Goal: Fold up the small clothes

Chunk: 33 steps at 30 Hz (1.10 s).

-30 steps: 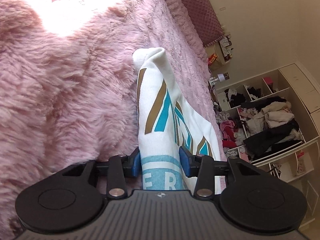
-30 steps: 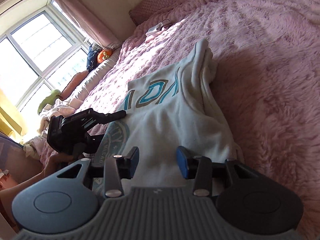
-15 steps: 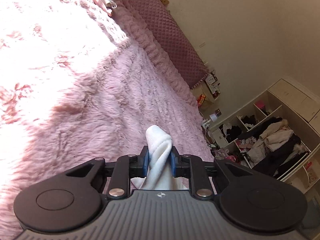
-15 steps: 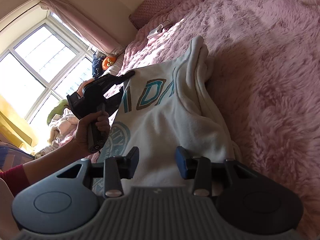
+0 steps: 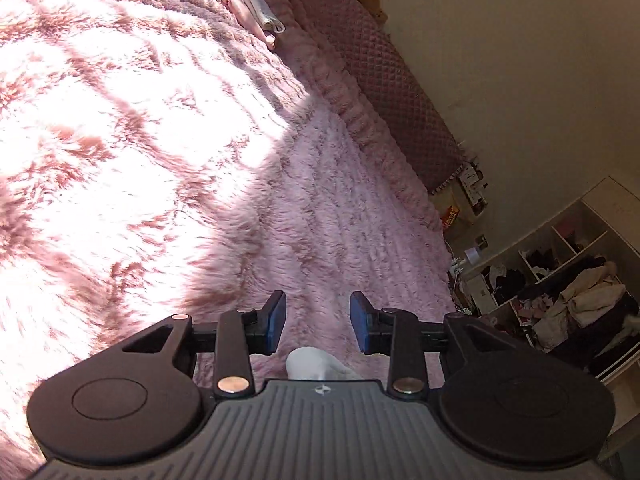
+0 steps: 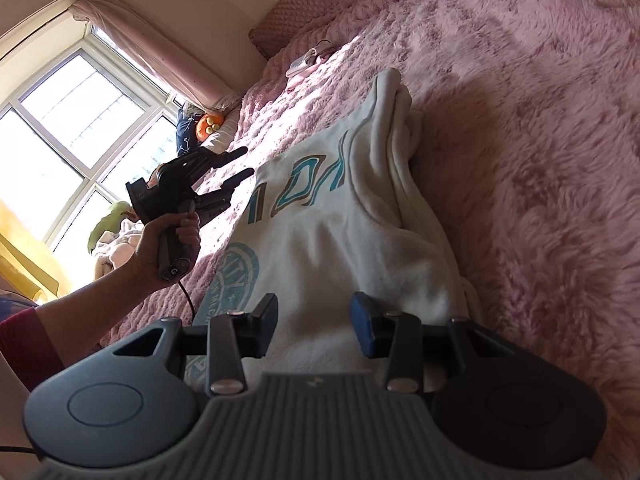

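On the pink furry bed (image 6: pixel 540 128) the white shirt (image 6: pixel 340 248) lies half folded, the right tongs (image 6: pixel 314 322) spread over its near edge, the left tongs (image 5: pixel 317 322), just opening, lifted clear and gripping nothing.

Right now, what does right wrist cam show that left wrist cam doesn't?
Right wrist only: the white printed top spread out, the window, and the left tongs in a hand, open, off the fabric. Left wrist only: cluttered shelves and just a white scrap of cloth below its open tongs. Both: the pink fluffy bedspread and small folded items near the headboard.
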{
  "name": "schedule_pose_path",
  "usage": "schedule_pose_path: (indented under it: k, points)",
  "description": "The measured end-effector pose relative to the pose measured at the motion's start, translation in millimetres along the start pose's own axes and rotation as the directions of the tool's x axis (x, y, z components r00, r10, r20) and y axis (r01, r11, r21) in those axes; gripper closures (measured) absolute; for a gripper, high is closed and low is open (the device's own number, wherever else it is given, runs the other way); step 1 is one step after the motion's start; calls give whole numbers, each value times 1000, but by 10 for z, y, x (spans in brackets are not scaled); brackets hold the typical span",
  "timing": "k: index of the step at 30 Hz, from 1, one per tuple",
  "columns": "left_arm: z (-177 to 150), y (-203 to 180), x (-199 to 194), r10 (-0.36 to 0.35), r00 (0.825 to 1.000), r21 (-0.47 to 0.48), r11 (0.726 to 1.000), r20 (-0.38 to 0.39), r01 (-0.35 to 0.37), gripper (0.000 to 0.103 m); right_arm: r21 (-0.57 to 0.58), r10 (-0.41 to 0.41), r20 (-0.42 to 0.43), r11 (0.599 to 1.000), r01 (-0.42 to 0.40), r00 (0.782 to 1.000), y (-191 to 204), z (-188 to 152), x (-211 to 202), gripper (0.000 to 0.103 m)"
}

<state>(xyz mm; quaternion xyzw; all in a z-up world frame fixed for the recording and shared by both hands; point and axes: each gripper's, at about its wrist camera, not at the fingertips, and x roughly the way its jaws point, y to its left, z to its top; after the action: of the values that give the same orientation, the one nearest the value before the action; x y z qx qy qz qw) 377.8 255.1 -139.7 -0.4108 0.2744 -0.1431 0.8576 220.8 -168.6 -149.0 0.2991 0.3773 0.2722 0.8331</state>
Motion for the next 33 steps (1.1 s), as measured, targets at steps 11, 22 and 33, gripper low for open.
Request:
schedule_pose_path:
  k: [11,22,33]
  points:
    - [-1364,-817,-1358,1,995,348,937,-101,34,59,-143,-111,100,982,125,989,278,-79,-458,59]
    - [-2193,-749,-1401,103,981,339,940,-164,-42,59,-336,-201,101,915,223,974,493,-274,-378,59]
    - [-2286,-753,-1361,195,963,390,914,-185,-110,69,-312,-301,31,903,296,953,349,-290,-176,58]
